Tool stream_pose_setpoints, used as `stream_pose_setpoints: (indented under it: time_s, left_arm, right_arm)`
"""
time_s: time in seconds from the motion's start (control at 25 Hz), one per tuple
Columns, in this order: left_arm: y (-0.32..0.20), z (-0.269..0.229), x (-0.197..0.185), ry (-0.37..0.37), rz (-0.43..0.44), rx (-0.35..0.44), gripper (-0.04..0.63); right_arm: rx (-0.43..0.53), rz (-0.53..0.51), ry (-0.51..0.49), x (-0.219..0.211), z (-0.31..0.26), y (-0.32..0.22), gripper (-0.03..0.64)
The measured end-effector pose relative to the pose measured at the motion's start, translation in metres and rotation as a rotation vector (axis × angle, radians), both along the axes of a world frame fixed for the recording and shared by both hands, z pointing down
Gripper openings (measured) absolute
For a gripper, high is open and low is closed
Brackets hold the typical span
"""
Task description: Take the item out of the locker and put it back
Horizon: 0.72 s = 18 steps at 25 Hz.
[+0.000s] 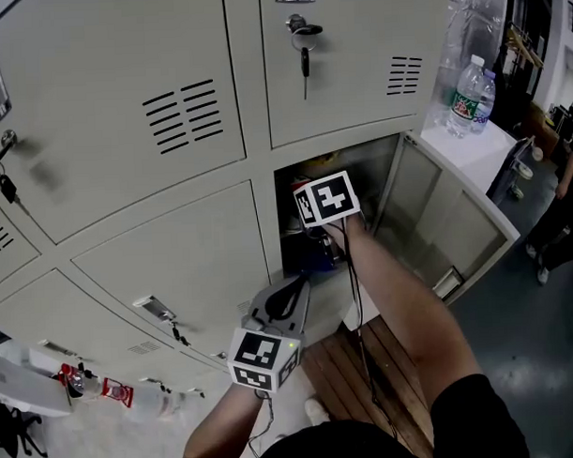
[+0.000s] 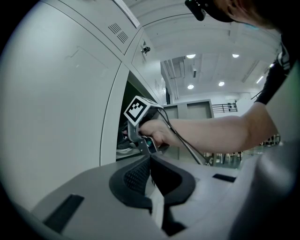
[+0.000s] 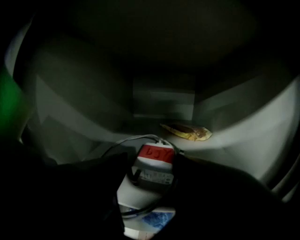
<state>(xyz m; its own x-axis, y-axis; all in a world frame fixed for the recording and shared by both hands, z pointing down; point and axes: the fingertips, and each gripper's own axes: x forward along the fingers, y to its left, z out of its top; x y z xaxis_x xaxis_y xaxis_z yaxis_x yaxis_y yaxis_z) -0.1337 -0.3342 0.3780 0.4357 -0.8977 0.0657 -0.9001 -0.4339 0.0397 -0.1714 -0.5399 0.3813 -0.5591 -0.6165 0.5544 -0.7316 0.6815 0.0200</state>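
Right gripper view gives me the best read. The right tongs (image 3: 152, 163) stand wide apart deep inside the dark locker (image 3: 164, 101). Between them lies the item, a white power adapter (image 3: 156, 165) with a red label, its cable (image 3: 123, 140) looping off to the left. It rests low in the locker, partly on something blue and white (image 3: 152, 220) nearer the camera, and a yellow packet (image 3: 186, 131) lies behind it. I see no pad pressing on the adapter, so I judge it to be lying free, not gripped.

In the head view my right arm reaches into the open compartment, whose door (image 1: 455, 222) is swung out to the right. Only the marker cube (image 1: 327, 197) shows at the opening. The left tongs (image 1: 291, 291) hang just outside, below and left of the opening, near the closed doors. The left gripper view shows them closed together on nothing.

As for progress, the locker is open and the adapter is inside it. That fits either end of the job: about to be lifted out, or set back in place, and I cannot tell which. If it is the first, the grasp, the lift out and the return are all left. If it is the second, what remains is to draw the right arm out clear of the cable.
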Motion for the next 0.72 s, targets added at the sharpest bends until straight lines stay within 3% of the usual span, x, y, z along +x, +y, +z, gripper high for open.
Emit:
stream_pose_setpoints:
  time_s: [0.28,0.72]
  left_arm:
    - [0.002,-0.0001,-0.0002,0.006,0.009,0.001,0.006]
    - [0.0093,0.0016,-0.0022,0.005,0.011,-0.002,0.006]
  right_arm:
    - [-0.003,0.035,0.071,-0.0041,0.0089,-0.0071,0.327]
    - [0.067,0.004,0.071,-0.0052,0.0033,-0.005,0.281]
